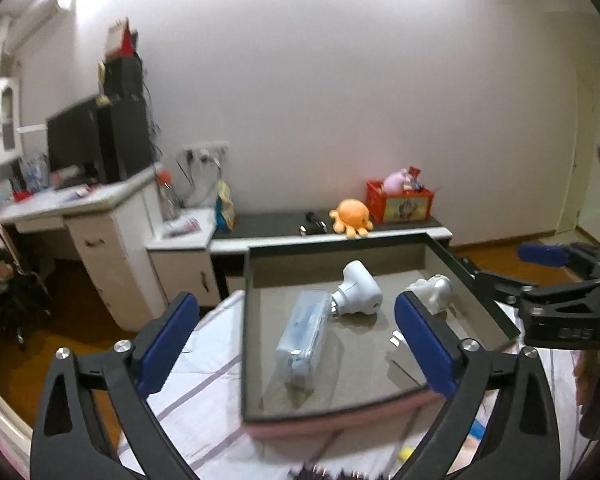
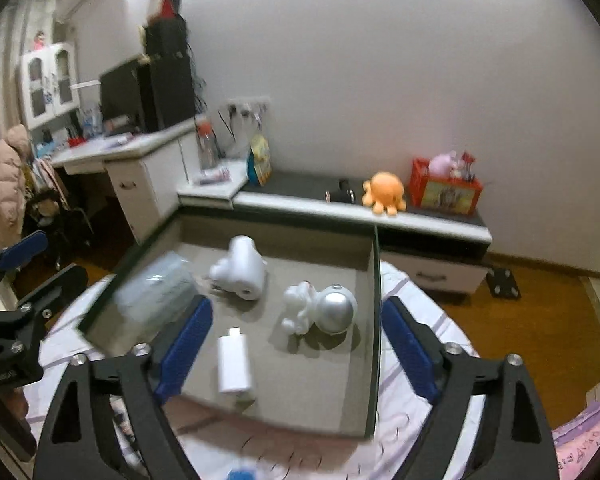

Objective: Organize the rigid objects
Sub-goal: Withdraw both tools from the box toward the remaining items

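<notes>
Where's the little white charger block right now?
In the right wrist view the white charger block lies flat in the grey tray, near its front edge, just left of the astronaut figure and in front of the white massage gun.

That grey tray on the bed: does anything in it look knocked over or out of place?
Nothing looks spilled or broken. In the tray the white astronaut figure lies on its side rather than standing, and the white massage gun, clear plastic case and white adapter lie loosely at differing angles, not lined up.

Grey tray [image 2: 374, 320], white astronaut figure [image 2: 320, 308]
</notes>
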